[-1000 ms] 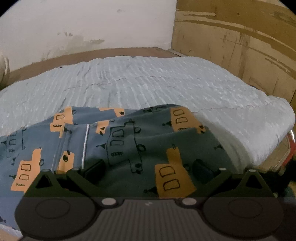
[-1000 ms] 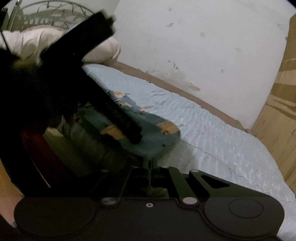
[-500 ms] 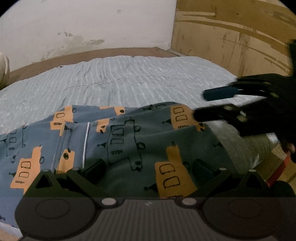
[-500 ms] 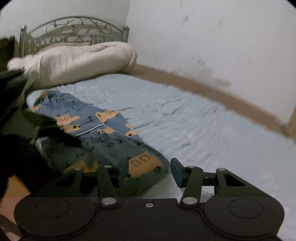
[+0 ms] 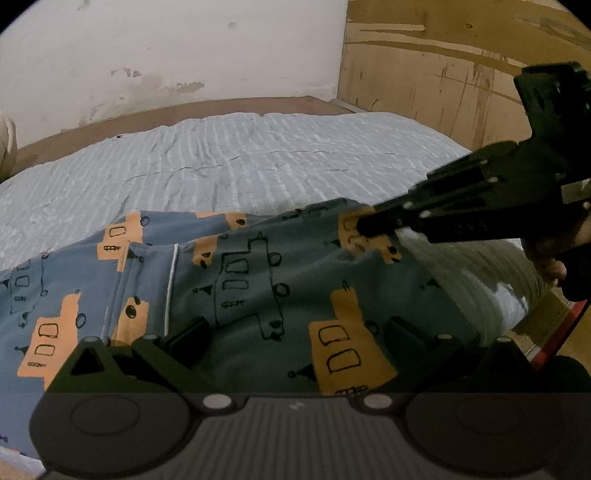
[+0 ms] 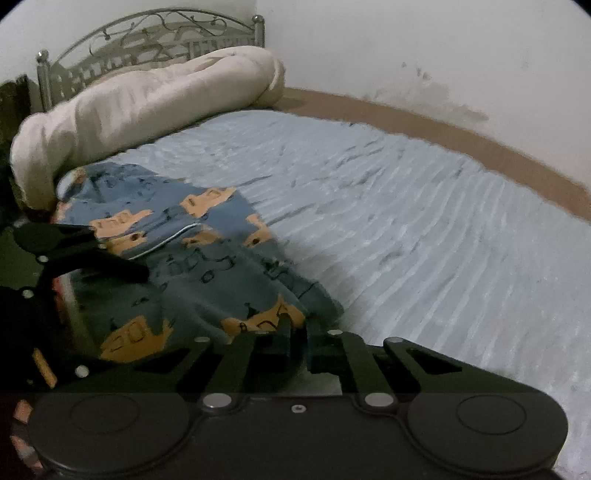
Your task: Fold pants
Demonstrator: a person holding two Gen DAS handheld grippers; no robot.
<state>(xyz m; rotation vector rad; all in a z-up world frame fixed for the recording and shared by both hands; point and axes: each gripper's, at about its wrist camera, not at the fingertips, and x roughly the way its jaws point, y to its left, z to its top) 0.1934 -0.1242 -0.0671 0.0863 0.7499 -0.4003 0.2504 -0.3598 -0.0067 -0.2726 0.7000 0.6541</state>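
Observation:
Blue pants printed with orange vehicles lie flat along the near edge of the bed. My left gripper hovers low over them, open, its fingers spread wide with only flat cloth beneath. From the right, my right gripper reaches down to the pants' far right corner. In the right wrist view the right gripper has its jaws closing tight, with the edge of the pants pinched between the pads. The left gripper shows there as a dark shape at the left.
A pale blue ribbed sheet covers the bed beyond the pants. A rolled cream blanket lies against the metal headboard. A wooden panel stands at the foot end. A hand holds the right gripper.
The right gripper swung in from the right, opened, came down onto the pants' corner and closed on the cloth. The left gripper and the pants under it stayed put.

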